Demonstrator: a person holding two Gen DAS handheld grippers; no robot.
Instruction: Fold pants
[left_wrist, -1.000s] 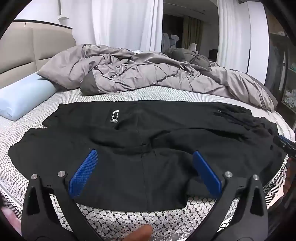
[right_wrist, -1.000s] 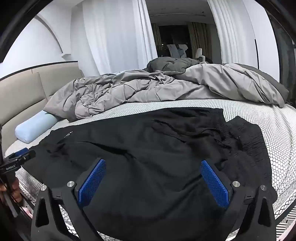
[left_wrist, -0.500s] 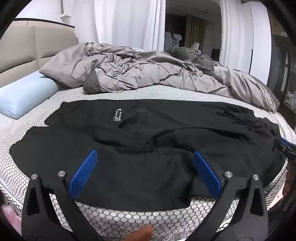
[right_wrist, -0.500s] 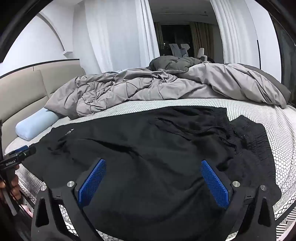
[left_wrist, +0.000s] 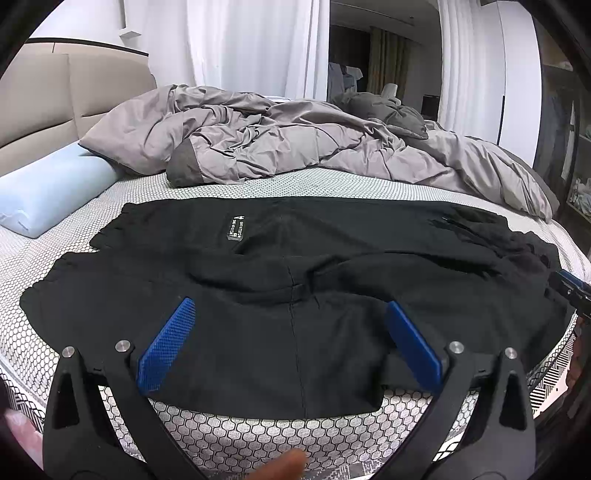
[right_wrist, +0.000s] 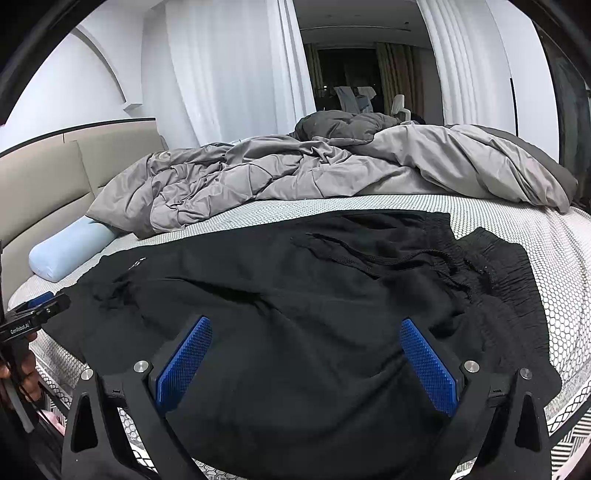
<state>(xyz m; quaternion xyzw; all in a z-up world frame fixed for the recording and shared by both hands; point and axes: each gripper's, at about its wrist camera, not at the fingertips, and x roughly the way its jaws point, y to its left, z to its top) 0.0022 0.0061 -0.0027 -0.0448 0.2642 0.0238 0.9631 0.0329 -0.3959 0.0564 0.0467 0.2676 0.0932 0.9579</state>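
Observation:
Black pants (left_wrist: 295, 280) lie spread across the near part of the bed, doubled over, with a small white-lettered label (left_wrist: 235, 229) on the far layer. In the right wrist view the pants (right_wrist: 295, 295) show their gathered waistband and drawstring at the right. My left gripper (left_wrist: 291, 317) hovers open above the near hem, blue pads wide apart, nothing between them. My right gripper (right_wrist: 306, 343) is open too, over the middle of the cloth. Each gripper's tip shows at the edge of the other's view.
A rumpled grey duvet (left_wrist: 295, 140) covers the far half of the bed. A light blue bolster pillow (left_wrist: 48, 192) lies at the left by the beige headboard (left_wrist: 55, 99). The honeycomb-patterned mattress (left_wrist: 258, 435) edge runs just below the pants. White curtains hang behind.
Both views have drifted slightly; the pants sit a little lower in the left wrist view. Both grippers stay open and the cloth has not moved.

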